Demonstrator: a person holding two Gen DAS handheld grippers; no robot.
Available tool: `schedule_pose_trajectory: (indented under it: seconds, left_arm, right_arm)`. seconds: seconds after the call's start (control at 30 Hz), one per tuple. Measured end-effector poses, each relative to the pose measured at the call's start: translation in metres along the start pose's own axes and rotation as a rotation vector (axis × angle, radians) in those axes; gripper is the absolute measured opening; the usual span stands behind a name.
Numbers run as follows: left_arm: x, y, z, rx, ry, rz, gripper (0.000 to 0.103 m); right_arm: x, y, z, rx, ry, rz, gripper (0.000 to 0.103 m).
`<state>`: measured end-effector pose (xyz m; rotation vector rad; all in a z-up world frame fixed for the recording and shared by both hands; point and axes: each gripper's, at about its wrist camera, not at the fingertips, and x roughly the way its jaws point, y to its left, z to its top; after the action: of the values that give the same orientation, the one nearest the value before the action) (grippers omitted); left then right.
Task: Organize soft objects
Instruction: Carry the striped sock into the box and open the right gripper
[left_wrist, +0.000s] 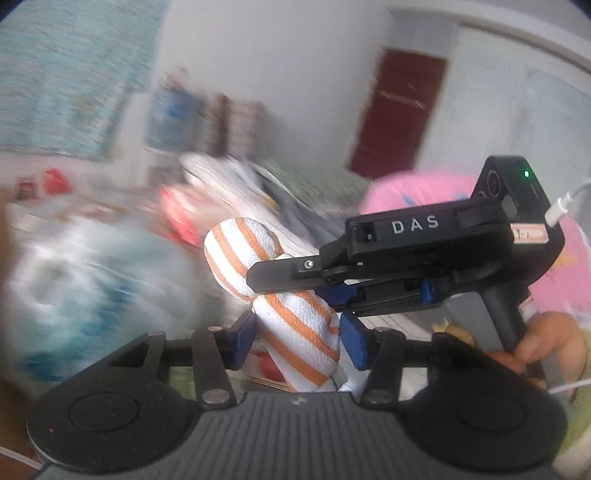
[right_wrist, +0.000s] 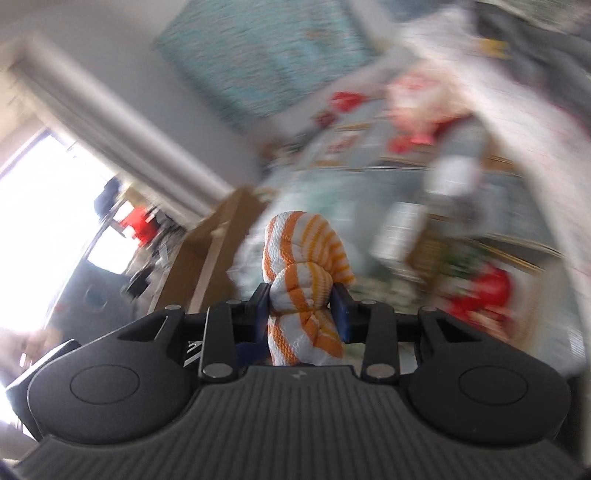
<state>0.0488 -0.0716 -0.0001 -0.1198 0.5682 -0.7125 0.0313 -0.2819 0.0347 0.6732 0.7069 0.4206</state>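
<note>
Both the left gripper (left_wrist: 297, 341) and right gripper (right_wrist: 304, 308) are clamped on one rolled orange-striped white towel (left_wrist: 291, 295), held in the air. The left pads grip loosely, so in my judgement the roll could unwind or slip out.

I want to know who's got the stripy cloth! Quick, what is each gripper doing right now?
Left gripper: shut on the rolled orange-and-white striped cloth.
Right gripper: shut on the same cloth, farther along the roll.
</note>
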Motion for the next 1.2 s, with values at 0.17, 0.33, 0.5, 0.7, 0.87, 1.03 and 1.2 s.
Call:
schedule_pose_trajectory:
  seconds: [0.17,0.33,0.5,0.7,0.87,1.03,1.2]
  left_arm:
    - [-0.070,0.049,0.004,-0.111,-0.130,0.202,0.051]
    - [-0.132,0.096,-0.002,-0.235,-0.238,0.451,0.054]
    - [-0.178,0.130,-0.012,-0.340,-0.318,0.648,0.058]
    - [-0.228,0.150,-0.026,-0.398,-0.388,0.781,0.062]
    - [-0.258,0.160,-0.041,-0.455,-0.398,0.851,0.062]
    - [-0.269,0.173,-0.040,-0.473,-0.390,0.872,0.062]
    - [-0.266,0.169,-0.043,-0.478,-0.380,0.865,0.065]
  right_arm:
    - [0.075,0.072,0.016,-0.120,0.136,0.174,0.034]
    - [0.175,0.153,0.015,-0.185,0.325,0.303,0.033]
    - [0.273,0.223,0.001,-0.211,0.516,0.325,0.033]
    - [0.363,0.252,-0.018,-0.134,0.632,0.214,0.034]
    - [0.415,0.241,-0.054,-0.031,0.732,0.126,0.034]
    - [0.424,0.242,-0.091,-0.045,0.821,0.104,0.036]
    - [0.428,0.247,-0.100,-0.059,0.861,0.098,0.040]
